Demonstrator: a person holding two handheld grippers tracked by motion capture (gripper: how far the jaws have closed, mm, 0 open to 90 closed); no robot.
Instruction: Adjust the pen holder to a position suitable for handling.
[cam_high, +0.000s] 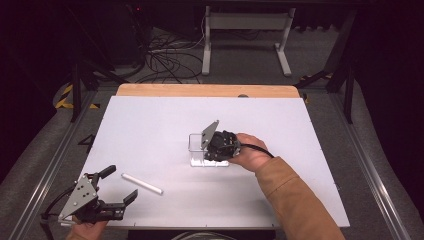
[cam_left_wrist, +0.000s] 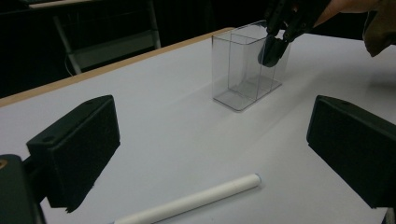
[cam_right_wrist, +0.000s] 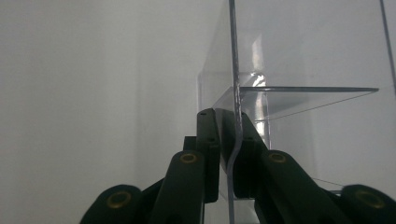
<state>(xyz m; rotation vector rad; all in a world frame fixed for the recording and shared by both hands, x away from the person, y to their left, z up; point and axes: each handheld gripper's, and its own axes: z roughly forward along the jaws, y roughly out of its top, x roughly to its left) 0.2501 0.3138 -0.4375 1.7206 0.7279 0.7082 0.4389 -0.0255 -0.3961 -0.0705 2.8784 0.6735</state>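
A clear plastic box (cam_high: 196, 145) with an inner divider stands upright at the middle of the white table top (cam_high: 150, 125). My right gripper (cam_high: 212, 150) comes in from the box's right and is shut on one thin clear wall (cam_right_wrist: 235, 70), with one jaw inside the box and one outside. The left gripper view shows the box (cam_left_wrist: 238, 70) with the right gripper (cam_left_wrist: 273, 46) at its top right. A white tube (cam_high: 142, 183) lies flat near the front left. My left gripper (cam_high: 122, 184) stands open just before the tube (cam_left_wrist: 196, 200), touching nothing.
A wooden strip (cam_high: 205, 90) runs along the table's far edge. Beyond it stand a white desk frame (cam_high: 246, 35) and a tangle of cables (cam_high: 165, 60) on the floor. Metal rails (cam_high: 55, 160) run along both sides of the table.
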